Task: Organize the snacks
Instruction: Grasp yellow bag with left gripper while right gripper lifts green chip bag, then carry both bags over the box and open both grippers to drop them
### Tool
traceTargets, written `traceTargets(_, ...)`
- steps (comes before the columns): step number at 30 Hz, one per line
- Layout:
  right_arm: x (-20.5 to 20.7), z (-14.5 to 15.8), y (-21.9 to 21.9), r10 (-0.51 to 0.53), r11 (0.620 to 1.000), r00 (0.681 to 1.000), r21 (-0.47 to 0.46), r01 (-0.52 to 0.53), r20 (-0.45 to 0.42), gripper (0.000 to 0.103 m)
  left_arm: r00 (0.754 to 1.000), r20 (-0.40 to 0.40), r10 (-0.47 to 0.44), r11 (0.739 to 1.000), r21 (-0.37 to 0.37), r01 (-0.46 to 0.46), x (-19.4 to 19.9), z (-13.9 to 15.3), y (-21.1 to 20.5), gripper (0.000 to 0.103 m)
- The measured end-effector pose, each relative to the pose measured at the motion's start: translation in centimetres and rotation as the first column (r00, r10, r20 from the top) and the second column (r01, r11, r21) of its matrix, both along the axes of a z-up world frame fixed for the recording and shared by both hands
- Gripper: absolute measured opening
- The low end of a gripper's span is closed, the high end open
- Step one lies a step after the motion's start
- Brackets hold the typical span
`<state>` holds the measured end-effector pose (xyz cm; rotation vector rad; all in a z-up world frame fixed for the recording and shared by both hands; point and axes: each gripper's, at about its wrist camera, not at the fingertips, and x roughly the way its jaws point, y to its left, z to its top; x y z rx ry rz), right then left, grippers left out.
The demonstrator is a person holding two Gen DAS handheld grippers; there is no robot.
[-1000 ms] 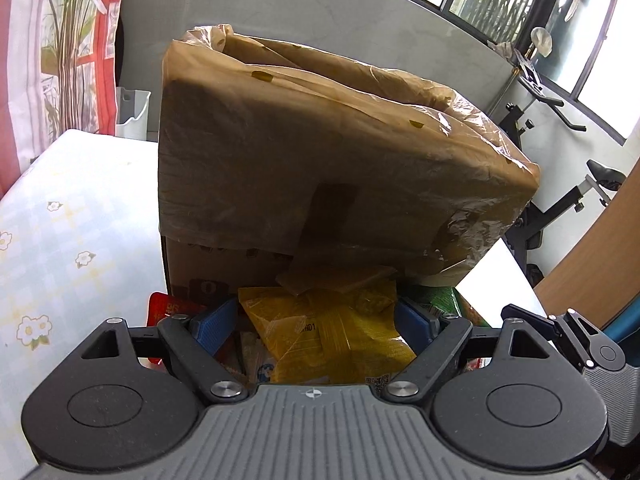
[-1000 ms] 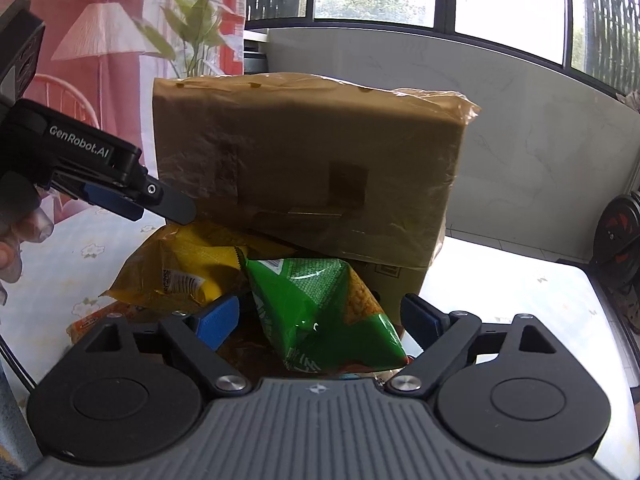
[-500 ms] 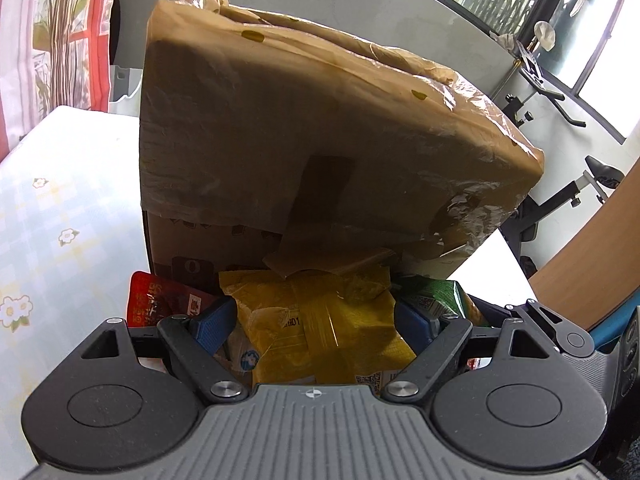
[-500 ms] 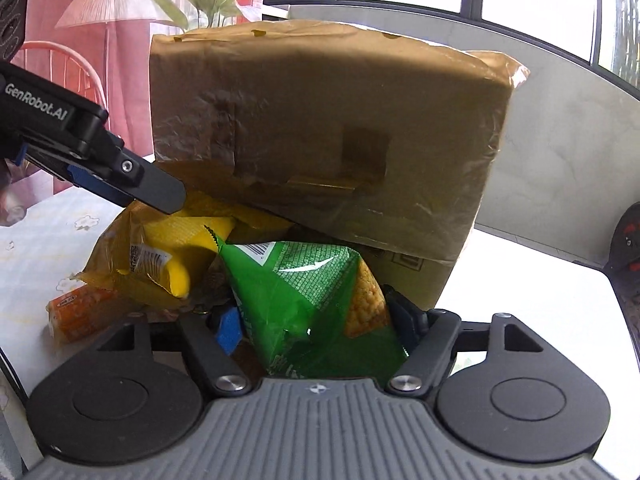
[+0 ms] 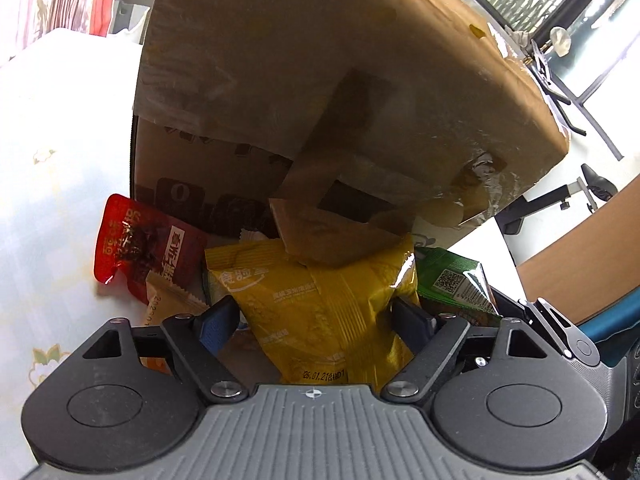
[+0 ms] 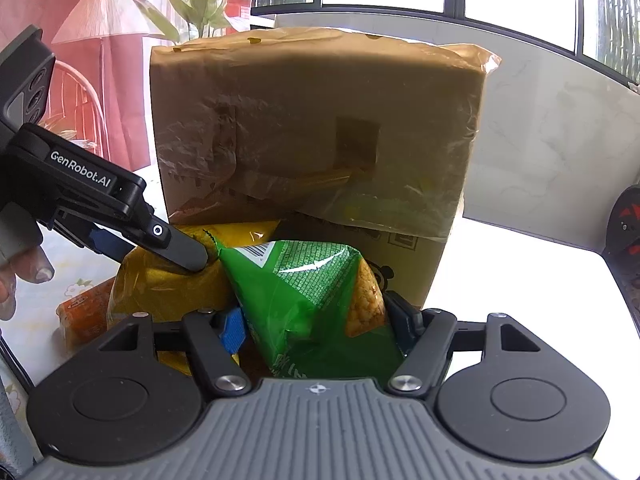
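On the table (image 5: 52, 128), against the near face of the cardboard box (image 6: 312, 120): heap of snack packets, both grippers working into it.
Yellow packet (image 5: 328, 312): middle of heap, top tucked under the box's loose taped flap (image 5: 320, 236); green packet touching on one side, red sachet on the other.
Left gripper (image 5: 316, 316): jaws wide, set either side of the yellow packet, just narrowed a little; pads at the crinkled sides, firm pinch not confirmed.
Green packet (image 6: 312, 300): heap's window-side end, standing on edge, leaning on the box.
Right gripper (image 6: 320, 324): closed on the green packet's lower half, pads against both faces, foil puckered; jaws closed in within the last second, now nearly steady.
Red sachet (image 5: 140, 248): flat on the table at the heap's far-left edge, small beige wrapper (image 5: 168, 304) overlapping it.
Risk, yellow: flap resting on the packet's top; lifting likely to snag or tear the tape, or drag the packet free of a light pinch.
Risk, green: slippery air-filled bag; hard squeeze likely to crush the contents, light one to let it slide.
Risk, crowding: left finger seen from the right wrist view pressing beside the green packet; both lifting together apt to collide.
Change from earlier: left view now lower and closer, box filling the top, red sachet more exposed; right view barely altered.
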<state>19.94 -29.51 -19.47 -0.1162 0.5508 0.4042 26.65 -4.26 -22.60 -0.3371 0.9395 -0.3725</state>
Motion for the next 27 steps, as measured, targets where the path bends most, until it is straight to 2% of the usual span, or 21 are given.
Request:
traceTargets(2, -0.1, 0.0, -0.2, -0.009, 1.000, 1.000, 0.003, 0.009, -0.002, 0.070, 1.000, 0.025, -0.015, 1.000, 0.009, 0.015, -0.2, 0.3, -0.1, 0.073)
traceTargets(5, -0.2, 0.2, -0.2, -0.018, 1.000, 1.000, 0.013, 0.018, -0.007, 0.070, 0.998, 0.053, -0.032, 0.999, 0.016, 0.031, -0.6, 0.9, -0.2, 0.067)
traceTargets(10, -0.9, 1.1, -0.5, -0.012, 1.000, 1.000, 0.025, 0.011, 0.012, 0.070, 0.995, 0.092, -0.044, 0.996, 0.085, 0.036, -1.6, 2.6, 0.5, 0.066)
traceTargets(15, -1.8, 2.5, -1.0, -0.014, 0.999, 0.999, 0.030, 0.013, 0.035, 0.070, 0.984, 0.167, -0.059, 0.990, 0.137, 0.036, -3.2, 5.1, 2.2, 0.066)
traceTargets(20, -2.4, 3.8, -1.3, -0.028, 0.999, 0.998, 0.036, 0.026, 0.056, 0.070, 0.979, 0.202, -0.001, 0.991, 0.129, -0.025, -4.9, 6.5, 5.0, 0.066)
traceTargets(23, -2.9, 4.8, -1.5, -0.026, 0.998, 0.997, 0.053, 0.022, 0.074, 0.070, 0.967, 0.252, 0.034, 0.993, 0.104, -0.062, -5.4, 8.2, 6.3, 0.066)
traceTargets(27, -3.6, 6.8, -2.0, -0.011, 0.990, 0.995, 0.142, -0.003, 0.097, 0.070, 0.930, 0.363, 0.051, 0.991, 0.099, -0.093, -6.0, 12.1, 7.4, 0.066)
